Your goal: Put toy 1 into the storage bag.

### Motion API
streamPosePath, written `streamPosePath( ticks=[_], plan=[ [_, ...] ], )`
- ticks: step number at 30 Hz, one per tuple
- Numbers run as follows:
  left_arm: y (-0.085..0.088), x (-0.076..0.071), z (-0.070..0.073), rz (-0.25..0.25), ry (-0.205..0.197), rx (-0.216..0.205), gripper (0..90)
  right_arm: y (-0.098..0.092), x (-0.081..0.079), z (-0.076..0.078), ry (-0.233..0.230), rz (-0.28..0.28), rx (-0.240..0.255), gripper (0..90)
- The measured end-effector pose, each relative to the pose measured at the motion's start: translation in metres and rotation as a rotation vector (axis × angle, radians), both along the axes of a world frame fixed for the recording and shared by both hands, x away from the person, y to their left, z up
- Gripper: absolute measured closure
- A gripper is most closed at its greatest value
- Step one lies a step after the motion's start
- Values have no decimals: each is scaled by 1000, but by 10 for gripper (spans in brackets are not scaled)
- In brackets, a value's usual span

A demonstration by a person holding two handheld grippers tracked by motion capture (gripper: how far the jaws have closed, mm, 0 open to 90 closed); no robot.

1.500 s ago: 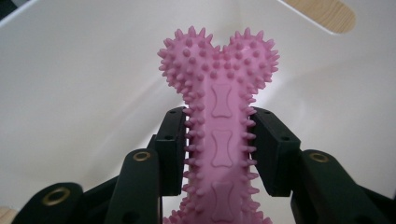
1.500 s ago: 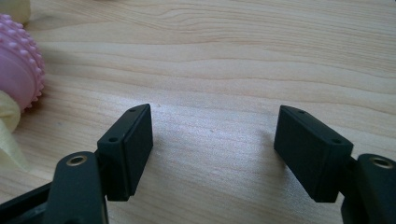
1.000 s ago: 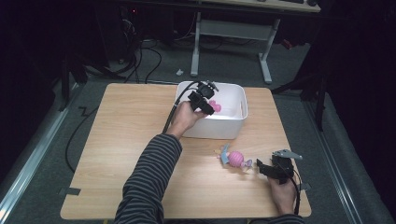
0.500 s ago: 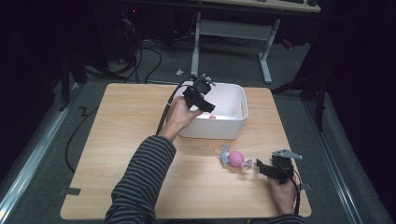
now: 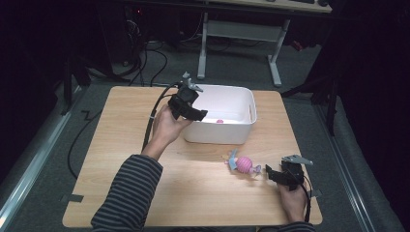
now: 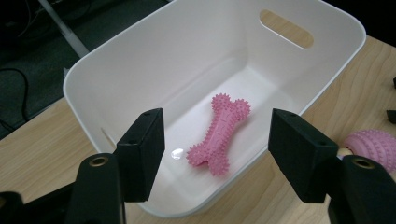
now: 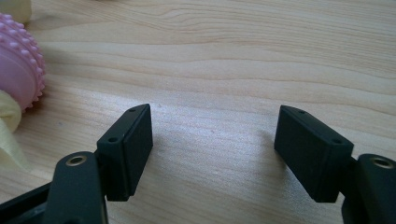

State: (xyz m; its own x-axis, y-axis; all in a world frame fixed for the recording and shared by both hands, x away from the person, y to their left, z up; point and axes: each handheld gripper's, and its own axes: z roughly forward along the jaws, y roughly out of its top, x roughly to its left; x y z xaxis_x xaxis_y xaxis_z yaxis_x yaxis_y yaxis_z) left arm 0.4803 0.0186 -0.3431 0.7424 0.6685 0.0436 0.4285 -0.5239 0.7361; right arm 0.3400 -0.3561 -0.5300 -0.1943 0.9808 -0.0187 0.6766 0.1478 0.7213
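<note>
With the pink spiked bone toy [image 6: 219, 134] lying flat on the floor of the white bin [image 5: 244, 129], the first item looks delivered; it sits near the middle of the bin, clear of the walls, and nothing grips it. Left gripper [image 5: 196, 115] hovers at the bin's near-left corner, above the rim. Its jaws have just been opening and now stand apart with nothing between them; in the left gripper view the bone lies well below and beyond the pads.

Remaining item: a pink spiked ball toy [image 5: 244, 165] with pale ends, on the bare table [image 5: 121, 145] in front of the bin, near the right-hand edge. Right gripper [image 5: 267, 172] rests low on the table just beside it, to its right. Its jaws are spread and empty; in the right gripper view only wood grain lies between them, with the ball toy [image 7: 21, 65] off to the left, not touched.

Judgement: roughly half done. One toy binned, one still out. What is left appears to be closing on the ball toy, lifting it over the rim, and letting it go inside
</note>
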Motion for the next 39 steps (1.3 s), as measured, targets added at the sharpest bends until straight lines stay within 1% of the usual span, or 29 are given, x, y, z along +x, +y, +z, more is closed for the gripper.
streamPosePath(
  ticks=[4, 5, 7, 8, 10, 12, 13, 17, 24, 26, 29, 31, 34, 39],
  plan=[
    [15, -6, 0, 22, -4, -28, 361, 0, 0, 0, -1, 1, -1, 283],
    [18, -7, 0, 23, 3, -42, 361, 0, 0, 0, -1, 1, -1, 283],
    [25, -10, -1, 34, -1, -41, 360, 0, 0, 0, -1, 2, -1, 283],
    [27, -11, -2, 35, 11, -38, 357, 0, 0, 0, -1, 2, -1, 283],
    [32, -14, -2, 40, 11, -34, 344, 0, 0, 0, -1, 1, -1, 283],
    [38, -17, 1, 46, -3, -41, 343, 0, 0, 0, -1, 1, -1, 283],
    [41, -19, 2, 45, -1, -51, 341, 0, 0, 0, -1, 1, -1, 283],
    [53, -30, 5, 54, -26, -82, 338, 0, 0, 0, -1, 0, -1, 283],
    [75, -42, 3, 76, -40, -110, 335, 0, 0, 0, -1, 0, -1, 283],
    [81, -46, 2, 84, -42, -120, 335, 0, 0, 0, -1, -1, 0, 283],
    [88, -51, 0, 92, -57, -129, 340, 0, 0, 0, -1, -1, 0, 283],
    [91, -55, -3, 96, -59, -120, 342, 0, 0, 0, -1, -1, -1, 283],
    [95, -59, -8, 103, -60, -116, 343, 0, 0, 0, -1, -1, 0, 283],
    [104, -66, -18, 117, -53, -131, 343, 0, 0, 0, -1, -1, -1, 284]
  ],
)
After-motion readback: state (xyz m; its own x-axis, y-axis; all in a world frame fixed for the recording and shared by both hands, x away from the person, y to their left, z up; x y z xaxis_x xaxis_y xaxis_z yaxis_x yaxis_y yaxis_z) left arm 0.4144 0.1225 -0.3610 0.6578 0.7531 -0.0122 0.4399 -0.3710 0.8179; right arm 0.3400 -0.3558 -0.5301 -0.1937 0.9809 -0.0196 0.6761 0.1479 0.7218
